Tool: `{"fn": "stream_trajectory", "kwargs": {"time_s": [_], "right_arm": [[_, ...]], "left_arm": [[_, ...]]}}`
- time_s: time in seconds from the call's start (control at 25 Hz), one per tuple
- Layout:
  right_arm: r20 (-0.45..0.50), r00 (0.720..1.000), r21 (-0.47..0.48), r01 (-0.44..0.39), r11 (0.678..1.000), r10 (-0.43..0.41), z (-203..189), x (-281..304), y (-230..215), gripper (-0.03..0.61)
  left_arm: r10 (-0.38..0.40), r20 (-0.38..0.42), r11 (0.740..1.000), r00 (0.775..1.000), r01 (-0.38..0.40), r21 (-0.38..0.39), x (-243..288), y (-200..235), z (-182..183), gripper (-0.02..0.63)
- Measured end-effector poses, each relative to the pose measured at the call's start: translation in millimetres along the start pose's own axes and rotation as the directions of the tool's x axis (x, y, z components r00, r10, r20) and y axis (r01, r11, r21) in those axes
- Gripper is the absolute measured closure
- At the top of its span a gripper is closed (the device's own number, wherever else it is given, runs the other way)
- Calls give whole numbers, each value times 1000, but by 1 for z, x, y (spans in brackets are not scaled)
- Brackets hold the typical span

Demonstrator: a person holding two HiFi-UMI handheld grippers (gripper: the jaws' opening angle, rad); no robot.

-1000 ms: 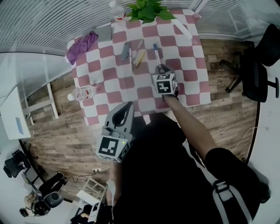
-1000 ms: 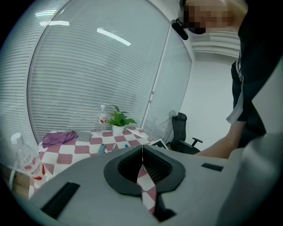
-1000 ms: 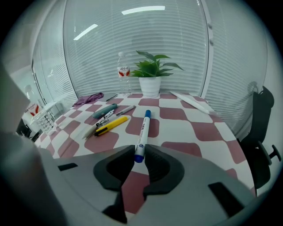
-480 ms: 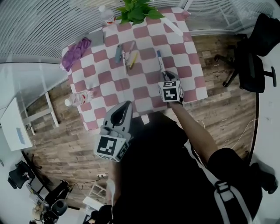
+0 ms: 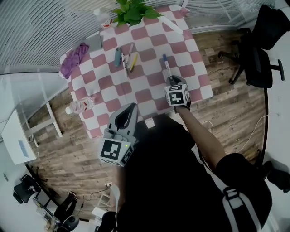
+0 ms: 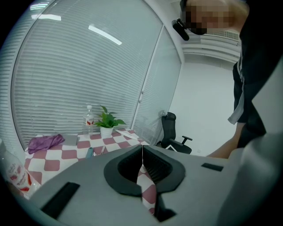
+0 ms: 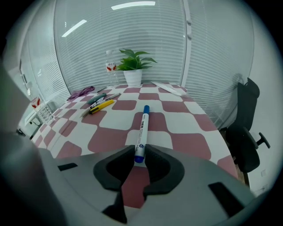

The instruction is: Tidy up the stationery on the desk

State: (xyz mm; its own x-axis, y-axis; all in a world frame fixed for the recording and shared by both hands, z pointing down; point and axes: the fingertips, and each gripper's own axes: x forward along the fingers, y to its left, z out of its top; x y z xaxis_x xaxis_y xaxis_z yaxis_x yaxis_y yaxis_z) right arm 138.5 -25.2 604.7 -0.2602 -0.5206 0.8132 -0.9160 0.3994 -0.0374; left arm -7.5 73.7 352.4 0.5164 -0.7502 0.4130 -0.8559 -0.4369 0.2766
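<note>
A white marker with blue ends point(image 7: 142, 128) lies lengthwise on the checkered tablecloth point(image 7: 185, 121), pointing away from me. My right gripper point(image 7: 140, 152) is shut on its near blue end. In the head view the marker point(image 5: 166, 66) sticks out beyond the right gripper point(image 5: 171, 79) near the table's right side. A yellow pen point(image 7: 101, 106) and a teal pen point(image 7: 95, 99) lie with other pens point(image 5: 125, 58) further back left. My left gripper point(image 5: 130, 108) hangs short of the table's near edge, jaws shut and empty point(image 6: 142, 150).
A potted plant point(image 5: 133, 11) and a water bottle point(image 5: 102, 18) stand at the table's far edge. A purple cloth point(image 5: 74, 58) lies at the far left, and a second bottle point(image 5: 79, 105) at the left edge. A black office chair point(image 5: 258, 50) stands on the right.
The right gripper has drawn back toward the table's near right side with the marker, which now lies further from the other pens. The left gripper has stayed in place.
</note>
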Motion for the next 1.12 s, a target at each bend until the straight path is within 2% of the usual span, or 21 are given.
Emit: {"fn": "stream_trajectory", "kwargs": {"time_s": [0.52, 0.92, 1.12], "right_arm": [[-30, 1000, -45, -2, 999, 1, -5, 2, -3, 489], [-48, 999, -24, -24, 999, 23, -9, -1, -7, 439], [-37, 999, -7, -24, 1000, 24, -5, -5, -7, 437]], "left_arm": [[-7, -6, 1000, 1000, 7, 1, -3, 1, -1, 581], [-10, -1, 1000, 1000, 10, -2, -5, -2, -4, 580], [-9, 11, 1000, 1000, 9, -6, -5, 0, -4, 580]]}}
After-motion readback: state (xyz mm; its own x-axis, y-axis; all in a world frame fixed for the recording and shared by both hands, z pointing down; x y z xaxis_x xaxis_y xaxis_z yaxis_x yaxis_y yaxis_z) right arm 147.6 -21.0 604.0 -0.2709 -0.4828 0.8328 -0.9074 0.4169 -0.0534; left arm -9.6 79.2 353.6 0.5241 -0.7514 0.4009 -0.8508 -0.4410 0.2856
